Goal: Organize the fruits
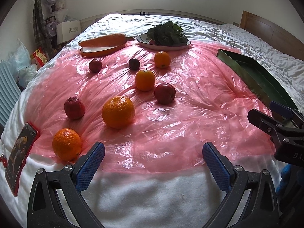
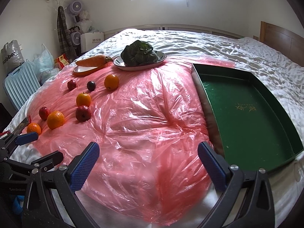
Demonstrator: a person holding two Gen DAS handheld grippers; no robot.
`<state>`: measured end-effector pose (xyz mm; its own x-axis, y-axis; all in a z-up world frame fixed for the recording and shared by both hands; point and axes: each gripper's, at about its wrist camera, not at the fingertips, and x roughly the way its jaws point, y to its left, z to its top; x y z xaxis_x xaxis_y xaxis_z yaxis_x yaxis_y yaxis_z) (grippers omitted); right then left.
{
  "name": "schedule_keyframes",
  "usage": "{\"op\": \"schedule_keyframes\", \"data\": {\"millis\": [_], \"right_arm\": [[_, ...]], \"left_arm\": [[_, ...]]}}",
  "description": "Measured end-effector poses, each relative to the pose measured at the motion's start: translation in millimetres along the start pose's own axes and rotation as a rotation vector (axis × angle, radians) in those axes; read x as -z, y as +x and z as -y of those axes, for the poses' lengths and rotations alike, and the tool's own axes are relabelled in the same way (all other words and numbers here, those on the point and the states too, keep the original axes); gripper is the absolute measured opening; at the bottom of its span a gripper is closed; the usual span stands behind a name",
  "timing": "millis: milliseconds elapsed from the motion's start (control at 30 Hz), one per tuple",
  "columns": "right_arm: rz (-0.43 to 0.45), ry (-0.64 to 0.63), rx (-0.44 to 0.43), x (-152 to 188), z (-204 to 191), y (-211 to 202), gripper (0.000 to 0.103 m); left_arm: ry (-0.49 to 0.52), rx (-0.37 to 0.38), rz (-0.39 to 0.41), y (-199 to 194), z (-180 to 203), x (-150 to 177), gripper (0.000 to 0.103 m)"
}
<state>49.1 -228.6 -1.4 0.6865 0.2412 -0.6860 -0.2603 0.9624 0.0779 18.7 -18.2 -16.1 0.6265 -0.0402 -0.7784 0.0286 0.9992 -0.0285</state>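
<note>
My left gripper [image 1: 153, 155] hangs over the near edge of the pink plastic sheet [image 1: 171, 117], fingers apart, gripping nothing; my right gripper [image 2: 148, 156] likewise, fingers apart. 4 oranges [image 1: 118, 112] and 4 dark red fruits [image 1: 164, 93] lie scattered on the sheet's left half; green tray [image 2: 247, 114] sits right, holding no fruit.

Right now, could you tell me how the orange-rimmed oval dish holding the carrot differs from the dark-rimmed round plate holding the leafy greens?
The orange-rimmed oval dish is elongated, while the dark-rimmed round plate is circular. The dish carries a single long orange carrot resting across its rim; the plate carries a heaped bunch of dark leafy greens. The dish sits left of the plate. Both look white inside and sit at the far edge of the pink plastic sheet.
</note>
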Motion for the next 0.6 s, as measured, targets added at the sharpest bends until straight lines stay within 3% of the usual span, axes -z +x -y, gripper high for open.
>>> {"op": "schedule_keyframes", "data": {"millis": [333,600], "right_arm": [[-0.068,0.021,0.016,-10,-4,-1,0.103],[-0.113,-0.042,-0.037,-30,-25,-3,0.103]], "left_arm": [[-0.009,0.022,-0.078,2,-3,-9,0.101],[0.042,-0.049,-0.04,-17,-8,-8,0.101]]}}
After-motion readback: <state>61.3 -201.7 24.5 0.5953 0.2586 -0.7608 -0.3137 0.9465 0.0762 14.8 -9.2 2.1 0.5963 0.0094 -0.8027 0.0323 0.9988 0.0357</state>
